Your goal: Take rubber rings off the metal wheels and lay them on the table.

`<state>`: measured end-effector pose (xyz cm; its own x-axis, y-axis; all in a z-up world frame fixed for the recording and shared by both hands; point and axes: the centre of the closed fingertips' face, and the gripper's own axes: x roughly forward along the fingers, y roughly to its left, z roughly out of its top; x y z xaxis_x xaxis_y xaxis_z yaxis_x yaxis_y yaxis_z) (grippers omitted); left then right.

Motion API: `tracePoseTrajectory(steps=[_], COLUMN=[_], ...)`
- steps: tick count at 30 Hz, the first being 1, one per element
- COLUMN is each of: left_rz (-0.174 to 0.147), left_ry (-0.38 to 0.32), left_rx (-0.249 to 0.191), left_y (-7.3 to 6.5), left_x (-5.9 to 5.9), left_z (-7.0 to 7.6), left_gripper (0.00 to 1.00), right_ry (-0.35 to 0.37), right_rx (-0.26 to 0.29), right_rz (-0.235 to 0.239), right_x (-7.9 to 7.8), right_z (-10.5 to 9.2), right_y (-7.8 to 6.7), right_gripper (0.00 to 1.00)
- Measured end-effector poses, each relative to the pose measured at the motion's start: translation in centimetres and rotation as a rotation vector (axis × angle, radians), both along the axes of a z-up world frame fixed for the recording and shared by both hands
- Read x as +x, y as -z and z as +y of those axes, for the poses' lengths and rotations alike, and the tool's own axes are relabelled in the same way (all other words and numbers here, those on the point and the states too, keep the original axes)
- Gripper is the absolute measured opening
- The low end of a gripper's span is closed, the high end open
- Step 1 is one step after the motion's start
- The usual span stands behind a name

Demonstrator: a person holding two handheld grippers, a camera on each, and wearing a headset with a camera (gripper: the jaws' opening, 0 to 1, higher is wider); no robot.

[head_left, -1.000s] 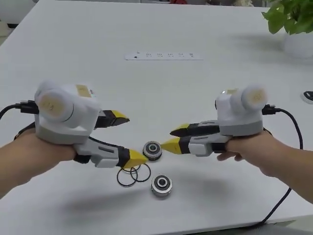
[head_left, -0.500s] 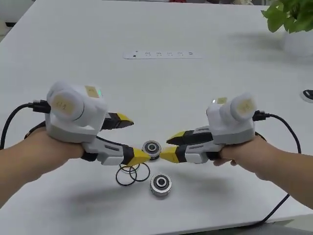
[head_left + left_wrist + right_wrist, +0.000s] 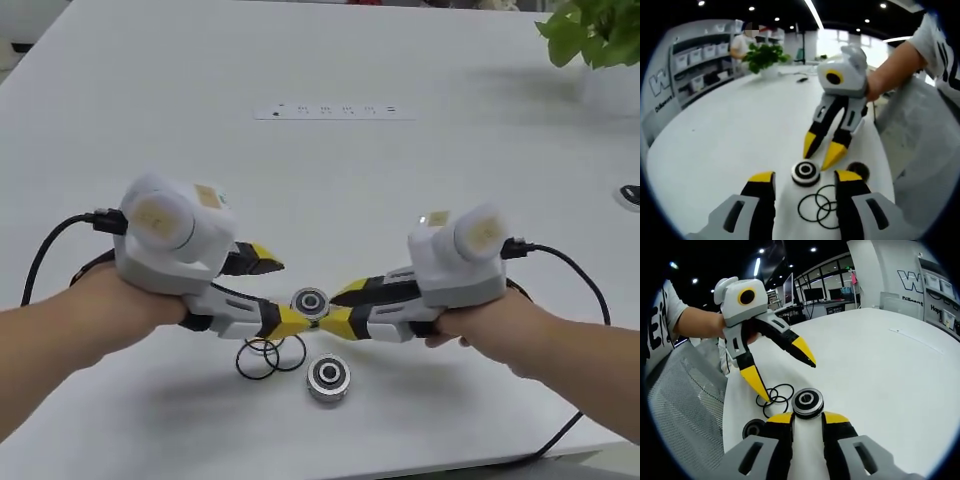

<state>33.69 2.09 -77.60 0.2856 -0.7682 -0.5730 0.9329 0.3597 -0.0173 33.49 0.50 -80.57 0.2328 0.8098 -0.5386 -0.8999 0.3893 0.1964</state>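
white desk [image 3: 400, 180]: loose rubber rings [image 3: 270, 357] lie at 7 o'clock of the metal wheel [image 3: 310, 301], which probably still wears one. left claw [image 3: 289, 293] spread wide, right claw [image 3: 331, 305] barely parted, both empty. second wheel [image 3: 329, 377] at 5 o'clock, unclear.

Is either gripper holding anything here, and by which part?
Left gripper is open, holding nothing. Right gripper has its tips at the rim of the wheel; whether they pinch it cannot be told.

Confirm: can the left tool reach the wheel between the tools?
Likely yes: the left tool is open, the wheel just ahead of its tips. The right tool crowds the far side.
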Motion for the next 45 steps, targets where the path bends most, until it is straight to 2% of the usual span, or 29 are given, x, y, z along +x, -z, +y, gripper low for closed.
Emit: tracePoseTrajectory(steps=[13,22,30,34,39,45], left_rz=[0.031,0.036,0.023,-0.014,-0.010,-0.022], left_ry=[0.009,0.027,0.024,0.045,0.021,0.000], left_rx=[-0.003,-0.002,0.025,0.054,0.058,0.069], left_y=[0.9,1.1,1.6,1.7,1.7,1.7], left_x=[0.0,-0.2,0.3,0.1,0.2,0.4], left_z=[-0.6,-1.2,-1.2,-1.6,-1.7,-1.6], left_gripper=[0.36,0.27,0.20,0.17,0.17,0.16], right_ry=[0.013,0.018,0.020,0.018,0.018,0.022], right_rx=[0.000,0.008,0.012,0.010,0.007,0.004], right_rz=[-0.001,-0.002,-0.004,-0.010,-0.020,-0.016], right_x=[0.1,0.1,0.1,0.1,0.1,0.1], right_z=[-0.1,-0.1,-0.1,-0.2,-0.2,-0.3], right_y=[0.4,0.4,0.4,0.4,0.4,0.5], right_gripper=[0.14,0.13,0.13,0.13,0.12,0.07])
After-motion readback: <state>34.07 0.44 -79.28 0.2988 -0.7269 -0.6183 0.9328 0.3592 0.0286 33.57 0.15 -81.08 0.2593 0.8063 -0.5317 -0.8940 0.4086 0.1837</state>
